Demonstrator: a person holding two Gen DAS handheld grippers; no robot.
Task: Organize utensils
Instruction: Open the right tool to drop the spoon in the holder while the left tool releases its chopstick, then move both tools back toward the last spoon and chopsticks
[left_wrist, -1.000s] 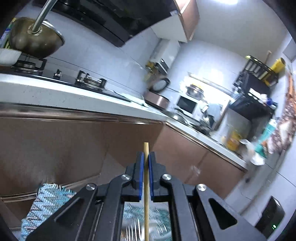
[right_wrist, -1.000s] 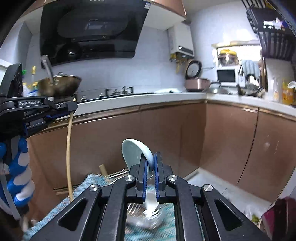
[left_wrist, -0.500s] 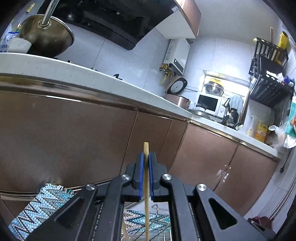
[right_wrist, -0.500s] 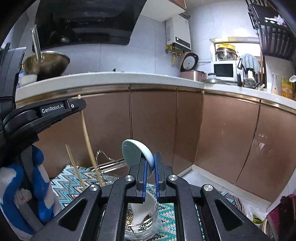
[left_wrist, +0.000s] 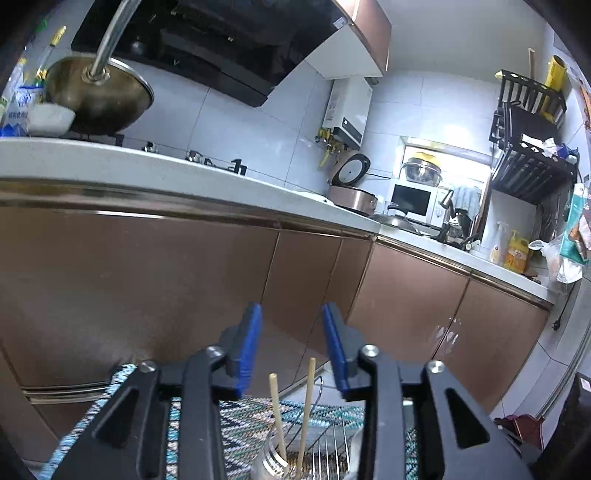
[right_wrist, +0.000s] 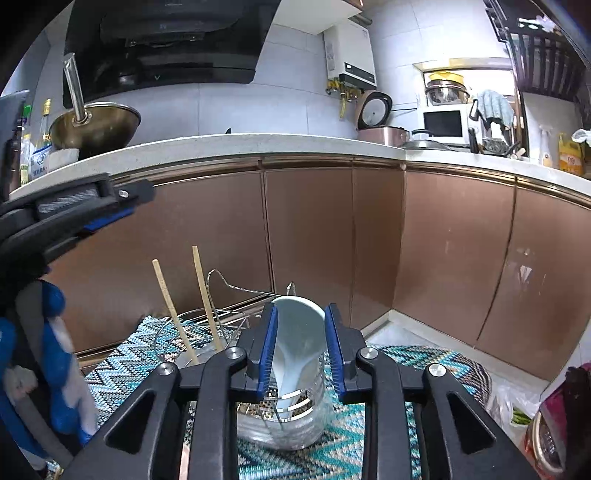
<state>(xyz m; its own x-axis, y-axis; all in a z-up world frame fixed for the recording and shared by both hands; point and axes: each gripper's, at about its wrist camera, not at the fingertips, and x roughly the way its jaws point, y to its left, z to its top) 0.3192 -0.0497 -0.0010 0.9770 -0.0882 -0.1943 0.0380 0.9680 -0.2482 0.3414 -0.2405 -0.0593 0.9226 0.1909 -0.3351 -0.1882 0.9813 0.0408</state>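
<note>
My left gripper (left_wrist: 291, 347) is open and empty above two wooden chopsticks (left_wrist: 306, 406) that stand in a clear holder (left_wrist: 269, 467) below it. In the right wrist view the same chopsticks (right_wrist: 203, 295) lean upright at the left. My right gripper (right_wrist: 299, 347) is open around a pale blue ceramic spoon (right_wrist: 295, 339), which stands bowl-up in a clear glass jar (right_wrist: 291, 421) on its own. The left gripper (right_wrist: 110, 206) shows at the left edge there, held by a blue-gloved hand.
A wire dish rack (right_wrist: 229, 291) stands behind the jars on a blue zigzag mat (right_wrist: 125, 365). Brown cabinet doors (right_wrist: 314, 229) rise close behind under a white counter (right_wrist: 258, 142) with a wok (right_wrist: 96, 125). A dark bag (right_wrist: 565, 406) sits at the right.
Both grippers have opened. The left one let the chopstick drop into the holder beside the other. The right one let go of the spoon, now standing in the jar.
</note>
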